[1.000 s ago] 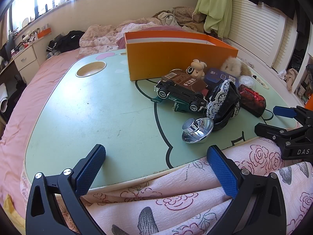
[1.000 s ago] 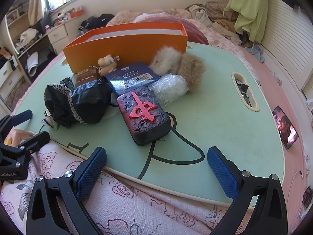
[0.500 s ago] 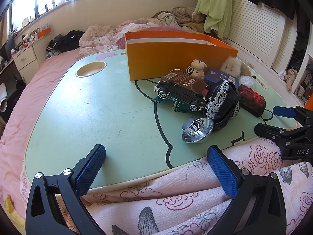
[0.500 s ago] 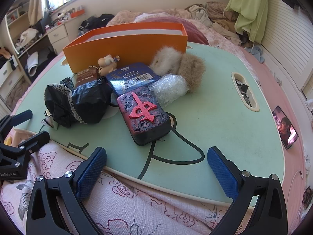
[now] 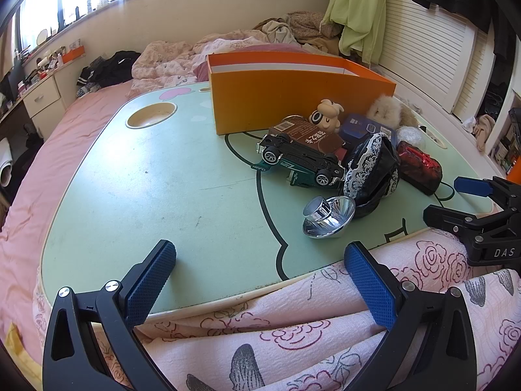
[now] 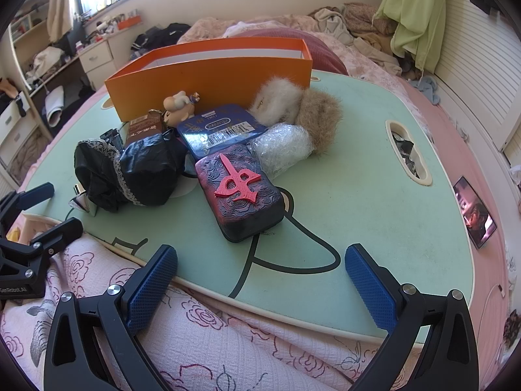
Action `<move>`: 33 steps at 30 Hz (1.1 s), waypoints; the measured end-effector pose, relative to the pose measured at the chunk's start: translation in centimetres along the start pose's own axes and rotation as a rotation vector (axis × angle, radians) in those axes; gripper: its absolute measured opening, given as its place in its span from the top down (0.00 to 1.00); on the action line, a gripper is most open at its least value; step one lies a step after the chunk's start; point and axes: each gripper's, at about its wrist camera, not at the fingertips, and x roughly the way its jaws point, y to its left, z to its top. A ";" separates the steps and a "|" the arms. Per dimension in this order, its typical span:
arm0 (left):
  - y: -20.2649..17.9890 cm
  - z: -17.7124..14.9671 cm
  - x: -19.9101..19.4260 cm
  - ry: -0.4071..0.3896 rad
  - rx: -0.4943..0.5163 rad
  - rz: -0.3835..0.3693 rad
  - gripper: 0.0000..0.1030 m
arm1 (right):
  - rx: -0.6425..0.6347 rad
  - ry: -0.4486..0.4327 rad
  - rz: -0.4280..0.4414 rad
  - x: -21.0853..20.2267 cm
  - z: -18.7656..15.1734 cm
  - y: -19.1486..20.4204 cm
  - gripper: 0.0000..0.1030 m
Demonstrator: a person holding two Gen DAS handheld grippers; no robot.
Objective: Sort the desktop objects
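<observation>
An orange box [image 5: 293, 97] stands at the back of the green lap table [image 5: 146, 179]; it also shows in the right wrist view [image 6: 211, 75]. In front of it lies a pile: an overturned toy car [image 5: 302, 159], a silver reflector cup [image 5: 329, 216], a black lace pouch [image 6: 130, 172], a dark case with a red emblem [image 6: 241, 192], a blue tin [image 6: 218, 128], a bubble-wrap bundle [image 6: 281, 150], a furry pouch [image 6: 299, 104] and a small figurine [image 5: 325, 115]. My left gripper [image 5: 260, 280] is open and empty at the table's near edge. My right gripper [image 6: 260, 280] is open and empty, just short of the dark case.
A pink floral quilt [image 5: 293, 332] lies under both grippers. The table has a round cup hole [image 5: 151, 119] at the back left and a slot [image 6: 405, 150] on the right. A phone [image 6: 478, 216] lies on the pink bed. Bedding and clothes lie behind.
</observation>
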 end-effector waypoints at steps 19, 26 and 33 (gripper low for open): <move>0.6 0.2 -0.7 -0.056 -0.044 -0.123 0.06 | -0.001 -0.001 0.001 -0.1 -0.1 -0.1 0.00; -0.3 0.3 -1.1 -0.078 0.000 -0.151 0.30 | -0.001 -0.001 0.001 -0.1 -0.2 -0.1 0.00; -2.3 1.9 -1.0 -0.104 0.120 -0.131 0.30 | -0.001 -0.002 0.001 -0.1 -0.2 -0.1 0.00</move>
